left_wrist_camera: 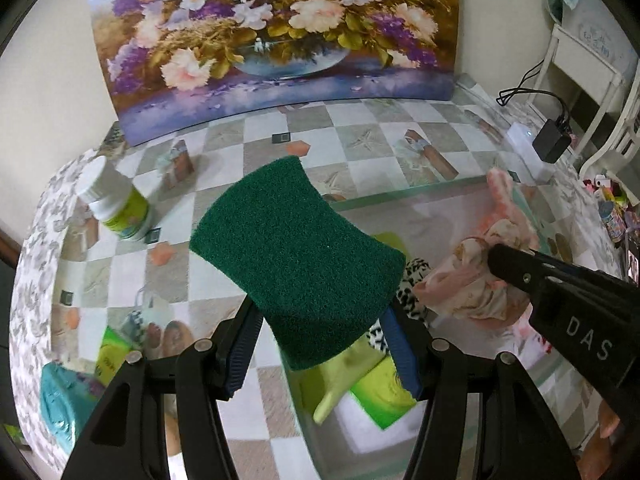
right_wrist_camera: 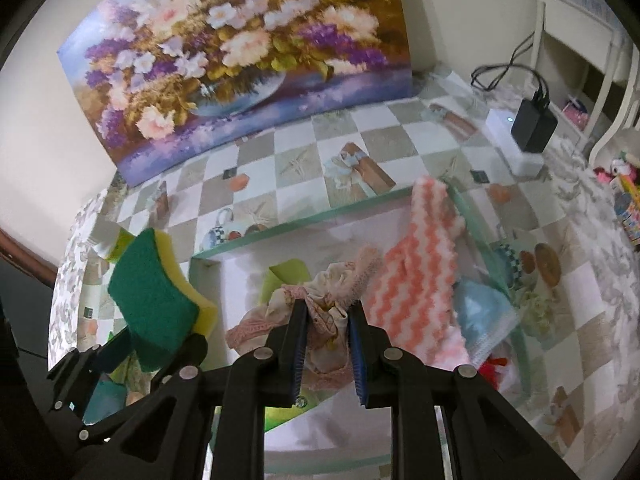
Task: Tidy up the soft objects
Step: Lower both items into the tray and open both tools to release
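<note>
My left gripper (left_wrist_camera: 324, 344) is shut on a green-topped yellow sponge (left_wrist_camera: 298, 258), held tilted above the near left corner of a clear glass box (left_wrist_camera: 400, 194). The same sponge (right_wrist_camera: 154, 300) shows at the left of the right wrist view. My right gripper (right_wrist_camera: 326, 328) is shut on a bunched pink lace cloth (right_wrist_camera: 332, 292) over the box; in the left wrist view that cloth (left_wrist_camera: 472, 284) hangs from the right gripper's black finger (left_wrist_camera: 520, 270). Inside the box lie a pink-and-white zigzag cloth (right_wrist_camera: 416, 280), a light blue cloth (right_wrist_camera: 480, 316) and a leopard-print piece (left_wrist_camera: 412, 288).
A white bottle with a green label (left_wrist_camera: 116, 200) stands at the left on the checkered tablecloth. A flower painting (left_wrist_camera: 272, 36) leans on the wall behind. A black adapter on a white block (right_wrist_camera: 532, 124) sits at the back right. A teal packet (left_wrist_camera: 60, 404) lies near left.
</note>
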